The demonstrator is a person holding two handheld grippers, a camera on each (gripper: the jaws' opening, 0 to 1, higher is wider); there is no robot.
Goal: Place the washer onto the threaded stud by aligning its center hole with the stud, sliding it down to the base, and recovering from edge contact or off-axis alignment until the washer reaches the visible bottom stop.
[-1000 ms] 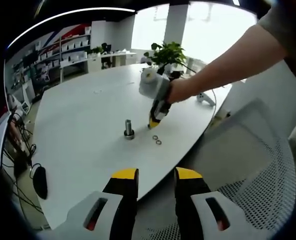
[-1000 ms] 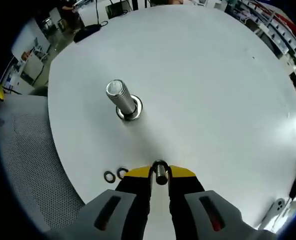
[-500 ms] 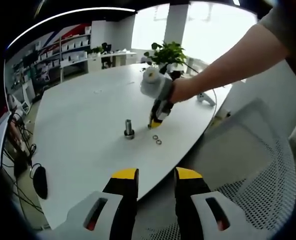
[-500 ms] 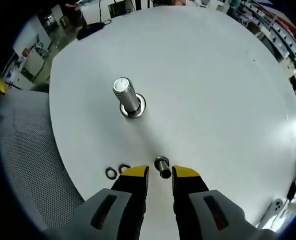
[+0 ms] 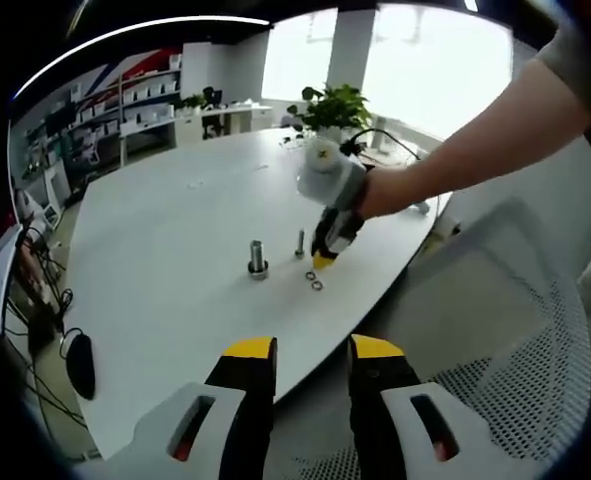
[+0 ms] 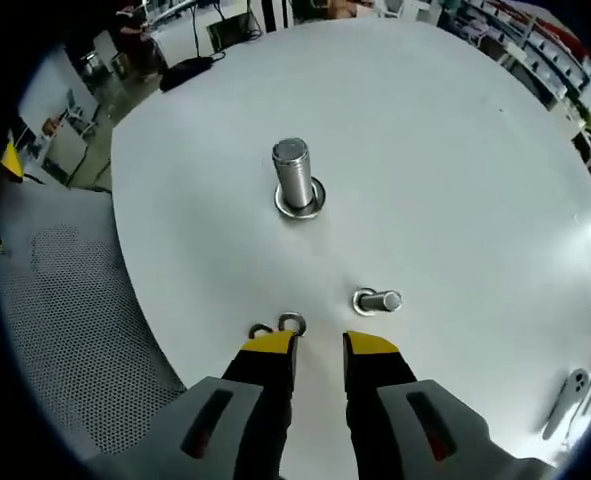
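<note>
Two washers (image 6: 278, 326) lie before the released right gripper (image 6: 320, 345); left gripper (image 5: 312, 349) released too.

An office: white meeting table (image 5: 175, 230), mesh chair (image 5: 515, 390), shelving (image 5: 145, 95), potted plant (image 5: 335, 105).

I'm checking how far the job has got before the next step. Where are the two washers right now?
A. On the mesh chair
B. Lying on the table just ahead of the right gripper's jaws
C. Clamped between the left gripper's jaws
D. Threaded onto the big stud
B: in the right gripper view both washers lie flat on the white table just beyond the open right gripper, apart from the stud.
</note>
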